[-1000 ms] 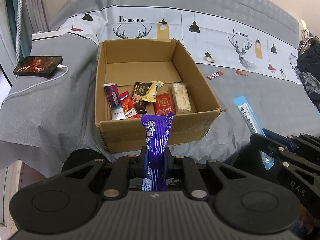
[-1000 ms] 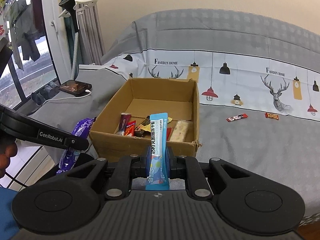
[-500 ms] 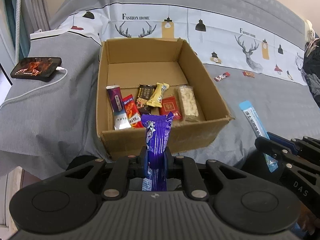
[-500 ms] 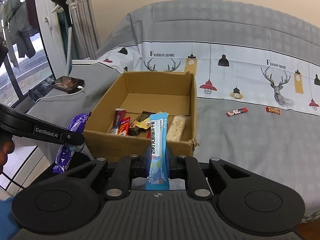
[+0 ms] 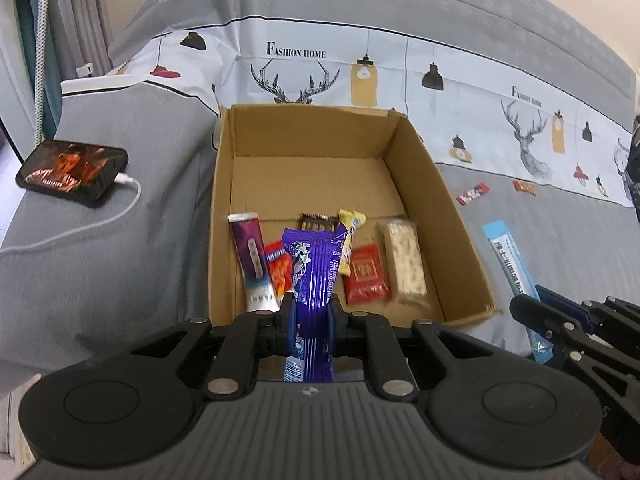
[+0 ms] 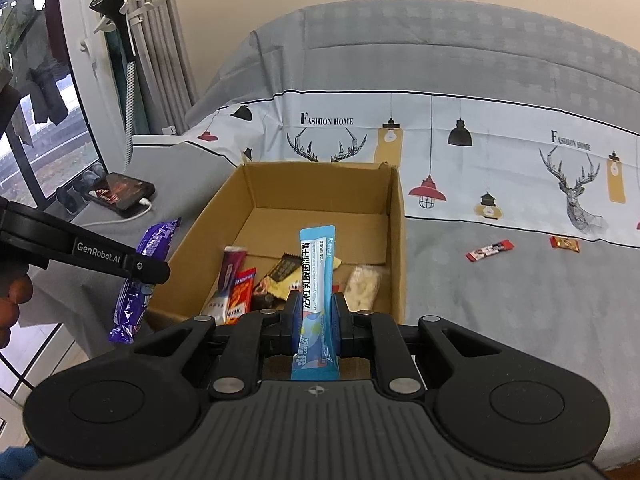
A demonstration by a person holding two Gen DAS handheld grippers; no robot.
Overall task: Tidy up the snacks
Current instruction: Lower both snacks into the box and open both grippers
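Snacks are mostly in the cardboard box (image 5: 420,184) on the bed (image 5: 120,280) already, with two more on the way and two small red packets (image 6: 490,250) lying loose out on the bedspread. Left claw (image 5: 312,312) is clamped on a purple wrapper bar (image 5: 312,264), pinched low on the pack so most of it sticks up over the box's near edge. Right claw (image 6: 316,316) is squeezed shut on a blue stick sachet (image 6: 316,276), same deal, gripped near the bottom with the long end standing free. Both look super light and crinkly to me, film wrappers that'll flex and probably slide a bit if the grip is lazy. The purple one seems to have something solid inside, so pinching across the flat faces works fine. The blue one looks floppy-ish and thin, so I'd hold it lower-middle like it is now, not by the sealed tip. Nothing fragile-looking except maybe the pale nutty bar (image 5: 404,264) in the box, which could crumble if something gets dropped hard on it. Row in there is pretty neat, so I'd ease these in next to it.
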